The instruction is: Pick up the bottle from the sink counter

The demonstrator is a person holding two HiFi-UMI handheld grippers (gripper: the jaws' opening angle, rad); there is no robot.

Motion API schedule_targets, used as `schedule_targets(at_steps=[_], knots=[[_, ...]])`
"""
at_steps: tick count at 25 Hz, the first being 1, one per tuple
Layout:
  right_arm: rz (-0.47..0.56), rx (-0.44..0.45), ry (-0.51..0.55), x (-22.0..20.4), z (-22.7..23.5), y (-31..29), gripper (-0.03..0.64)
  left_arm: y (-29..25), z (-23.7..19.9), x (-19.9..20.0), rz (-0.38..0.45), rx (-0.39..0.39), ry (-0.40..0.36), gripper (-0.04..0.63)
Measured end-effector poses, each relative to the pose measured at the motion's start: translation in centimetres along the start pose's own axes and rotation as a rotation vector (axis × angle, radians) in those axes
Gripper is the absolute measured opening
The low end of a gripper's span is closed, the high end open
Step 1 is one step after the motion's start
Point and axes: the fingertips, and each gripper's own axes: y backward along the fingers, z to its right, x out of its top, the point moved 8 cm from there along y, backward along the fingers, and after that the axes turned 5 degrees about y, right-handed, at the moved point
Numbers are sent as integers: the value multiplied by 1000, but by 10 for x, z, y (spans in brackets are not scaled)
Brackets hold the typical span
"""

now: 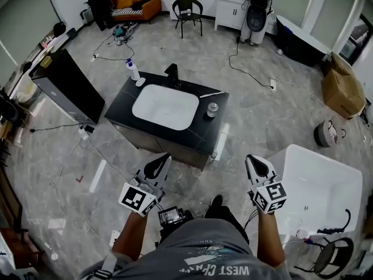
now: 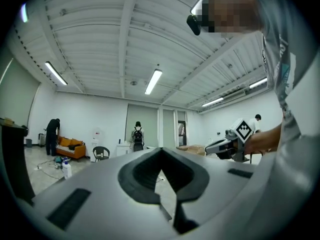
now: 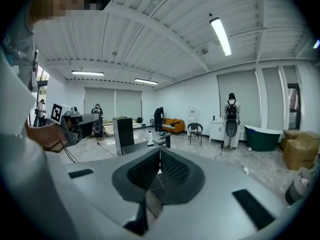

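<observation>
A white spray bottle (image 1: 133,70) with a blue top stands on the far left corner of the black sink counter (image 1: 192,136), which has a white basin. A small grey-capped jar (image 1: 212,109) sits on the counter's right side. Both grippers hang in front of the counter, well short of it. My left gripper (image 1: 156,167) is shut and holds nothing, and so is my right gripper (image 1: 258,167). In the left gripper view the shut jaws (image 2: 161,154) point up and across the room, with the bottle (image 2: 66,169) small at far left. The right gripper view shows shut jaws (image 3: 159,156) and the bottle (image 3: 149,138) beyond them.
A black faucet (image 1: 172,72) stands behind the basin. A tall black cabinet (image 1: 70,86) is left of the counter and a white bathtub (image 1: 317,188) is at the right. Cables lie on the floor. A chair (image 1: 187,10), an orange sofa (image 1: 137,4) and a person (image 1: 100,2) are at the far wall.
</observation>
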Motion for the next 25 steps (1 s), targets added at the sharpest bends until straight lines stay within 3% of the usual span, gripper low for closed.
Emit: schedule_targets(at_steps=[12,25], knots=[[-27,131,-25,0,69,-94,3,-69,-41,4,-51,129,-16,3],[-59,266,-9,-19,130,-196,3,-124,-50,8,-95,271,-34,3]])
